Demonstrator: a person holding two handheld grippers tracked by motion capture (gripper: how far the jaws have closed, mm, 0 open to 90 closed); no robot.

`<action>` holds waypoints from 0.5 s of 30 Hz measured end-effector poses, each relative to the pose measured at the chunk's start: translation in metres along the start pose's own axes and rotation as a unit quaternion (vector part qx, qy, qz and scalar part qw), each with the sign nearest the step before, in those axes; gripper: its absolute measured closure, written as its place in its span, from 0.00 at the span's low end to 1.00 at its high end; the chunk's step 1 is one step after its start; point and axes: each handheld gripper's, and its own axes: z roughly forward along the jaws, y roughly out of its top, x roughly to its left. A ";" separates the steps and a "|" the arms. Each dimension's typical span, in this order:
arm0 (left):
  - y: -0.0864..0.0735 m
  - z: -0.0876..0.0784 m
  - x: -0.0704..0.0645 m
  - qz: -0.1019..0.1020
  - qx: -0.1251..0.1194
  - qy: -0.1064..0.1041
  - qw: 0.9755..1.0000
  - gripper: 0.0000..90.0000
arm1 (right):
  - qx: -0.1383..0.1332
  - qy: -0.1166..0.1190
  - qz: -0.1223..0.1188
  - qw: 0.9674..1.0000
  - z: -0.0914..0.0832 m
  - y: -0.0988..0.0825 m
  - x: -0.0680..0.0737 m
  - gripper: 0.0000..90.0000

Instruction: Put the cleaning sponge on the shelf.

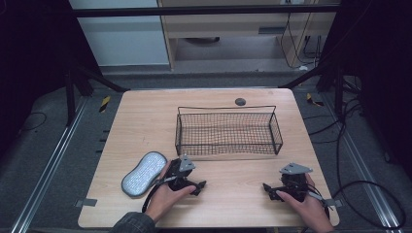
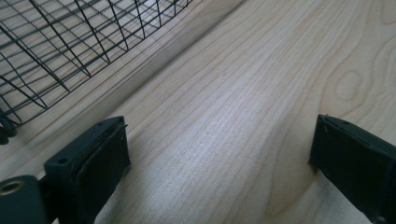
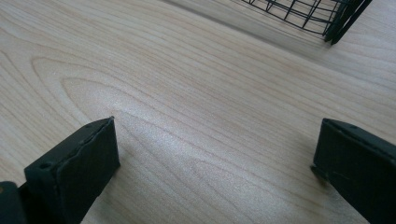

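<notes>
A black wire basket (image 1: pixel 227 132) stands empty on the middle of the wooden table (image 1: pixel 145 116). A grey oval pad with a speckled top (image 1: pixel 143 173) lies flat near the front left. My left gripper (image 1: pixel 200 186) rests on the table just right of the pad, held by a hand, its jaws wide apart over bare wood (image 2: pixel 219 154). My right gripper (image 1: pixel 266 188) sits low at the front right, pointing left, open too, with nothing between its jaws (image 3: pixel 215 154). A corner of the basket (image 2: pixel 70 46) shows at the upper left of the left gripper view, and the basket (image 3: pixel 317 14) at the upper right of the right gripper view.
A small dark round disc (image 1: pixel 240 101) lies at the table's far edge behind the basket. Black frame bars (image 1: pixel 97 77) rise at the back corners. Cables (image 1: pixel 369 194) trail on the floor to the right. Bare wood lies between the two grippers.
</notes>
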 end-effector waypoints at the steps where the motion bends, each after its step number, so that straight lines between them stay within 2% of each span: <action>1: 0.001 -0.002 -0.001 0.004 -0.001 -0.003 1.000 0.03 | 0.000 0.000 0.000 1.000 0.000 0.000 0.000 0.00; 4: 0.006 -0.009 -0.003 0.017 -0.007 0.002 1.000 0.05 | 0.000 0.000 0.000 1.000 0.000 0.000 0.000 0.00; 9: 0.011 -0.025 -0.001 0.006 -0.014 0.007 1.000 0.05 | 0.000 -0.001 0.001 1.000 0.000 0.000 0.000 0.00; 13: 0.020 -0.046 0.005 0.002 -0.007 0.025 1.000 0.06 | -0.001 -0.002 0.001 1.000 0.000 0.000 0.000 0.00; 15: 0.023 -0.057 0.010 0.009 0.002 0.034 0.999 0.06 | -0.001 -0.002 0.001 1.000 0.000 0.000 0.000 0.00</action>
